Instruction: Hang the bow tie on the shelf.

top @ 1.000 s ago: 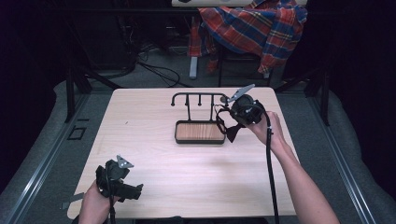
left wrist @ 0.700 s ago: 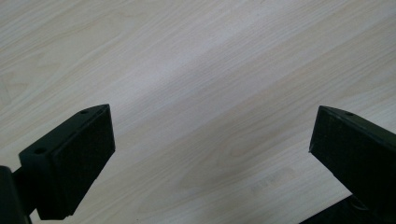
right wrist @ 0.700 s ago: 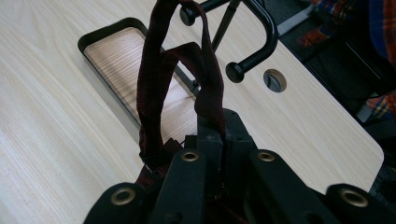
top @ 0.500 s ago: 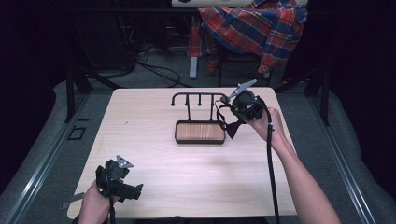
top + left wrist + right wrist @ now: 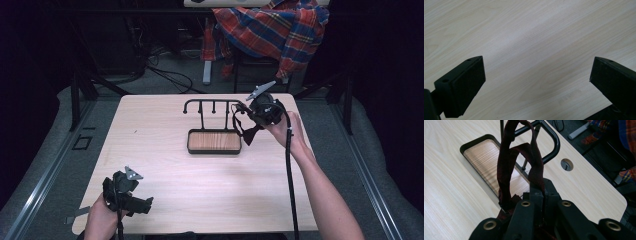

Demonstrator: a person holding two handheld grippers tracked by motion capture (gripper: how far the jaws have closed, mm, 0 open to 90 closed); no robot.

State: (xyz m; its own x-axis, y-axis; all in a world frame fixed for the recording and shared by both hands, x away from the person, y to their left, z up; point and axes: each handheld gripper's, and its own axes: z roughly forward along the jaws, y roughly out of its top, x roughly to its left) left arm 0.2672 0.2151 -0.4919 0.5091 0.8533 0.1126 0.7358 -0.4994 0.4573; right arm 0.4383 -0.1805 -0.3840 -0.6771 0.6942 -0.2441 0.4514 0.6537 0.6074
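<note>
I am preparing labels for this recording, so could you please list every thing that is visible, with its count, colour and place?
table: one, light wood, centre of the high view
rack with tray: one, black frame with wooden base, far middle of the table
strap: one, dark red, looped over the rack's rail at its right end
checked cloth: one, red, blue and white, draped on a stand behind the table
cables: several, dark, on the floor behind the table
left gripper: one, black, near left corner of the table, jaws wide apart
right gripper: one, black, beside the rack, shut on the strap
</note>
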